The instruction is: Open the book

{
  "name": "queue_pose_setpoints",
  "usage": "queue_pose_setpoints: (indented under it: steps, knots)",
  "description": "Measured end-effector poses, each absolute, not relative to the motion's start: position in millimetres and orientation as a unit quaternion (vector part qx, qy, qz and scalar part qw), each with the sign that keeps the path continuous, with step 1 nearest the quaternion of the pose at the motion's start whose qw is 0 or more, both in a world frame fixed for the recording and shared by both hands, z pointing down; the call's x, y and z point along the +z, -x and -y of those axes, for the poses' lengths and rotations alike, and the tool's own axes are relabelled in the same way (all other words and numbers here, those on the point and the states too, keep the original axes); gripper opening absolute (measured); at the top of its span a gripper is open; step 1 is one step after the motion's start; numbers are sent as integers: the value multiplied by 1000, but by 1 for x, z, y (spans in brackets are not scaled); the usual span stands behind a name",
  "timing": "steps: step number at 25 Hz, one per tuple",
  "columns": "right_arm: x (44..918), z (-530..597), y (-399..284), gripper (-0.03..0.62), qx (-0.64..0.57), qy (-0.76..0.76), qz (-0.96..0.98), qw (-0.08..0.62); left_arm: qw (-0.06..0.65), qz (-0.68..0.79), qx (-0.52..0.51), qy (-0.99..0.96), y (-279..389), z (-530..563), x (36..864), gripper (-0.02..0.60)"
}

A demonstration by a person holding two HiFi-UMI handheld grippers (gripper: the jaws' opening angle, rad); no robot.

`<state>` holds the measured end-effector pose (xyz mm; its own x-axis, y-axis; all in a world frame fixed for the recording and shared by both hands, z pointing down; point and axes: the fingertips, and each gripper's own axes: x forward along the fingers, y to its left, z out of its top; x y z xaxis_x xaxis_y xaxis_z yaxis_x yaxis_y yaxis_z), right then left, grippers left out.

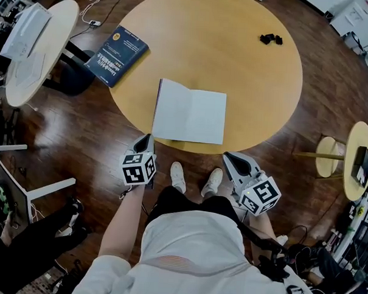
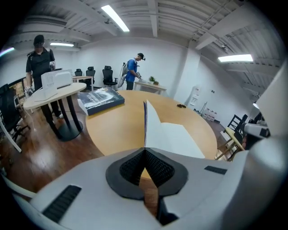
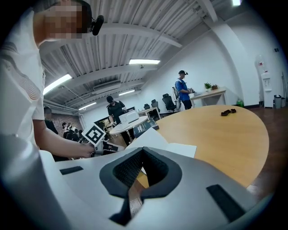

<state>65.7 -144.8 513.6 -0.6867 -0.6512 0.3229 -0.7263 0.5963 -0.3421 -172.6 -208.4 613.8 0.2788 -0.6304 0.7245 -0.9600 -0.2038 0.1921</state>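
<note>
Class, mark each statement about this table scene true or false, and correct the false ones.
1. The white book lies closed. False: it is open, showing blank pages.
2. A blue book lies at the edge of the round table, apart from the white book. True.
3. The left hand-held gripper grips a page. False: its jaws are together with nothing between them.
4. A small black object lies on the table. True.
5. The right hand-held gripper holds the blue book. False: it is shut, empty and off the table.
</note>
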Motion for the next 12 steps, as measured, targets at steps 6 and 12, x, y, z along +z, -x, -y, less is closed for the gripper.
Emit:
queue_pose_setpoints:
  steps: [6,12]
  knots:
    - [519,144,-54,-5,236,-395,883,95,331,534,297,-719,188,205,664,9]
    - [524,149,-42,-4,238,-400,879,103,330,521,308,-725,192,211,686,9]
